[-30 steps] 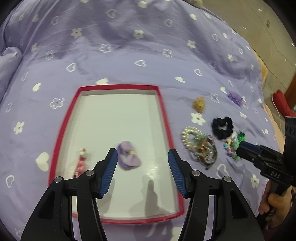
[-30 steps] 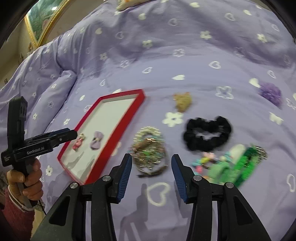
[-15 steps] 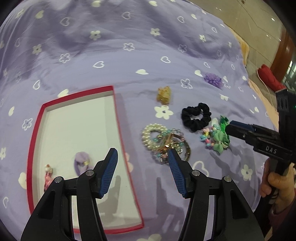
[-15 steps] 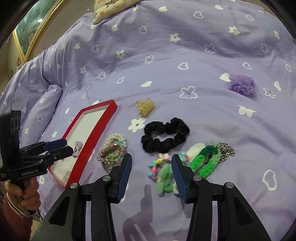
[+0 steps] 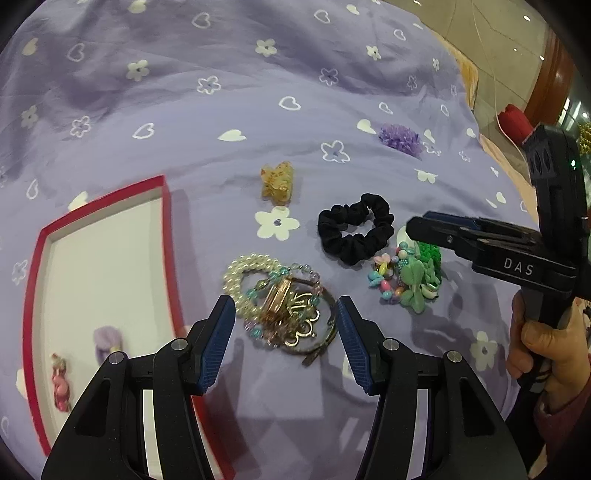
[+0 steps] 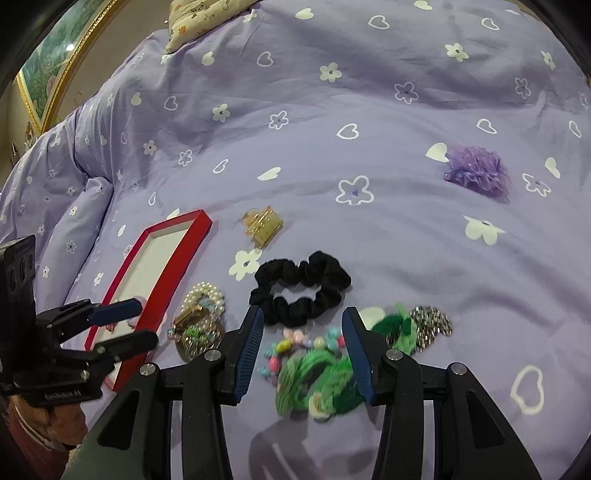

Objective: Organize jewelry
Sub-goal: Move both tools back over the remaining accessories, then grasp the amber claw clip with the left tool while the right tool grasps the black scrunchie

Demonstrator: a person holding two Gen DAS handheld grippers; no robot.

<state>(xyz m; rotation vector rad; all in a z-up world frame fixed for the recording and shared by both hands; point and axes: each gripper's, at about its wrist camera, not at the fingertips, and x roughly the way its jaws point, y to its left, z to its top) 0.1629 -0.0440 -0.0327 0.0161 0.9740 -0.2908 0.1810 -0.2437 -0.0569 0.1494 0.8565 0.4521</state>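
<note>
A red-rimmed white tray (image 5: 168, 236) lies on the purple bedspread and holds a purple bow clip (image 5: 107, 341) and a pink clip (image 5: 61, 382). My left gripper (image 5: 282, 328) is open, just above a pile of pearl and gold bracelets (image 5: 277, 299). My right gripper (image 6: 303, 341) is open over green hair ties and coloured beads (image 6: 314, 373); it also shows in the left wrist view (image 5: 428, 225). A black scrunchie (image 6: 299, 291), a gold claw clip (image 6: 264, 225) and a purple pompom (image 6: 478, 175) lie further off.
The bedspread (image 6: 332, 129) rises in folds behind the items. A pillow (image 6: 199, 18) and a gold picture frame (image 6: 55, 85) are at the far left. The floor and a red object (image 5: 515, 120) show beyond the bed's right edge.
My left gripper has swung right, from over the tray to over the bracelet pile. My right gripper has moved right and forward, from the bracelets to the green hair ties and beads.
</note>
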